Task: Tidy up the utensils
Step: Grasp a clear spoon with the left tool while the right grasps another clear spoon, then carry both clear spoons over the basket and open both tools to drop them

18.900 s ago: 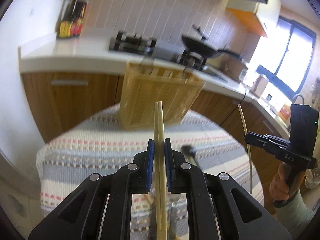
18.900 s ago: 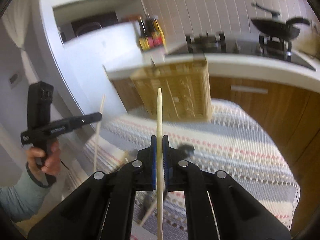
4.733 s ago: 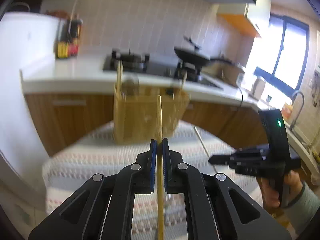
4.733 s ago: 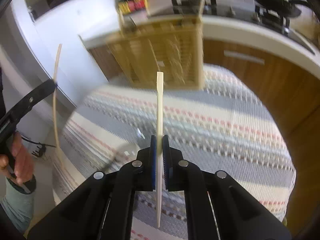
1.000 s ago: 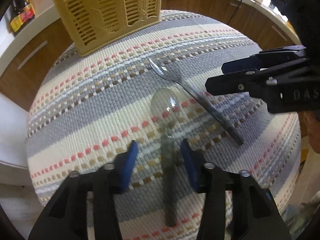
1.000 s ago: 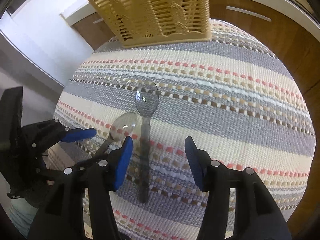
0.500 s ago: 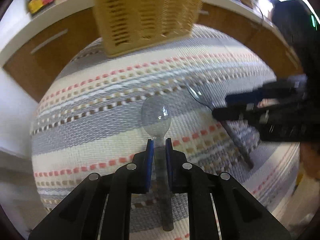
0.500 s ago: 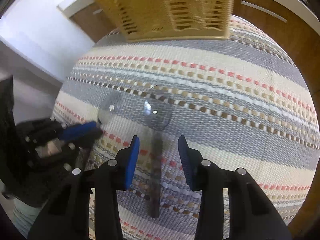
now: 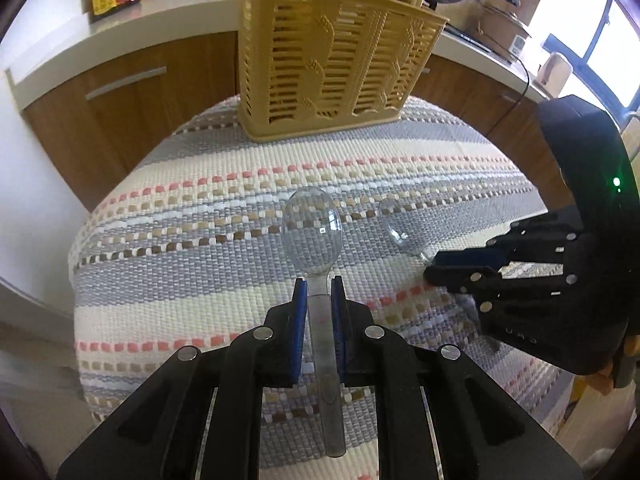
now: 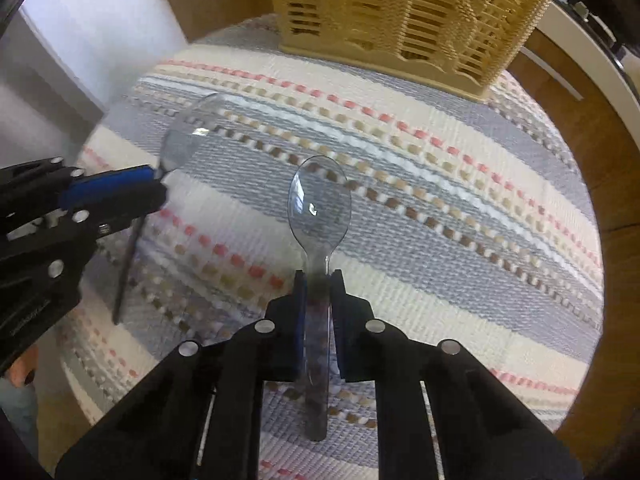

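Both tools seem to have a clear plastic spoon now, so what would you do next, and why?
Probably lift both and carry them toward the yellow basket. The left tool is clamped on one clear spoon. The right tool is closing on the other spoon, its handle between the pads. The basket stands at the mat's far edge, with utensils already poking out.

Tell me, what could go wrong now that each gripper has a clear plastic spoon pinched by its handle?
A spoon could slip or swivel: the left gripper and right gripper each pinch only a thin, smooth handle, the right one just closing. The left spoon and right spoon are close and could knock together. The yellow basket already holds utensils that could block a spoon going in.
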### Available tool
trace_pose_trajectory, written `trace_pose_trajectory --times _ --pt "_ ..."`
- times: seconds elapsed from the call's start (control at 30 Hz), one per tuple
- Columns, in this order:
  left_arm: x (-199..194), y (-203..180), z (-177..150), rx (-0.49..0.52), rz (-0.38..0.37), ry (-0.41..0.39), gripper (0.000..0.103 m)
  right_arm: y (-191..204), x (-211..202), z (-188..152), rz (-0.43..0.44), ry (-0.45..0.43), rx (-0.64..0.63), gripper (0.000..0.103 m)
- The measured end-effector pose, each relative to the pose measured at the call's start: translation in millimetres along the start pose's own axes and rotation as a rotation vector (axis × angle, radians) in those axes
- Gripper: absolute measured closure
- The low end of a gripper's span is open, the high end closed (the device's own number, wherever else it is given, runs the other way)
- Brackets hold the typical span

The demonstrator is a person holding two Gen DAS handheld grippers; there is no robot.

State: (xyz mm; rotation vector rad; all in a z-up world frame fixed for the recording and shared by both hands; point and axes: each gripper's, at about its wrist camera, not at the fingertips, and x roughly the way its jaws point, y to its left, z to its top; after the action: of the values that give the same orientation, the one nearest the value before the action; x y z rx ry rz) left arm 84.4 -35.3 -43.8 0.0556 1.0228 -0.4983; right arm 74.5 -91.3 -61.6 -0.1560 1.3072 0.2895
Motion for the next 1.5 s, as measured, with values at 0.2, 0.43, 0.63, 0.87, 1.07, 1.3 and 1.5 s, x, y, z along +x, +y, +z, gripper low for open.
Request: trace_pose_trajectory --times 0.2,0.43,0.63,0.87,1.07,1.3,1.5 --pt "-25 3 -5 -0.001 -0.009 -0.061 0.092 -17 -19 -18 0.05 -0.069 0.022 0.093" --pt "-56 3 1 -0.028 -0.042 -0.183 0.092 -42 -56 -29 0.121 -0.196 0.059 0.093" --pt "-92 -3 13 -0.035 -0.072 -0.321 0.092 -64 -100 -34 0.167 -0.355 0.084 0.093" --pt "-127 -21 45 -0.015 -0.065 -0.521 0.092 -86 -163 -21 0.157 -0.63 0.092 0.093" --pt "-138 -29 89 0.002 -0.063 -0.606 0.092 -110 -211 -1 0.139 -0.86 0.104 0.093" --pt "-130 -24 138 0.0 -0.05 -0.694 0.092 -143 -224 40 0.137 -1.027 0.189 0.093" --pt "-101 -15 158 0.02 0.037 -0.767 0.092 -161 -200 79 0.036 -1.073 0.274 0.093"
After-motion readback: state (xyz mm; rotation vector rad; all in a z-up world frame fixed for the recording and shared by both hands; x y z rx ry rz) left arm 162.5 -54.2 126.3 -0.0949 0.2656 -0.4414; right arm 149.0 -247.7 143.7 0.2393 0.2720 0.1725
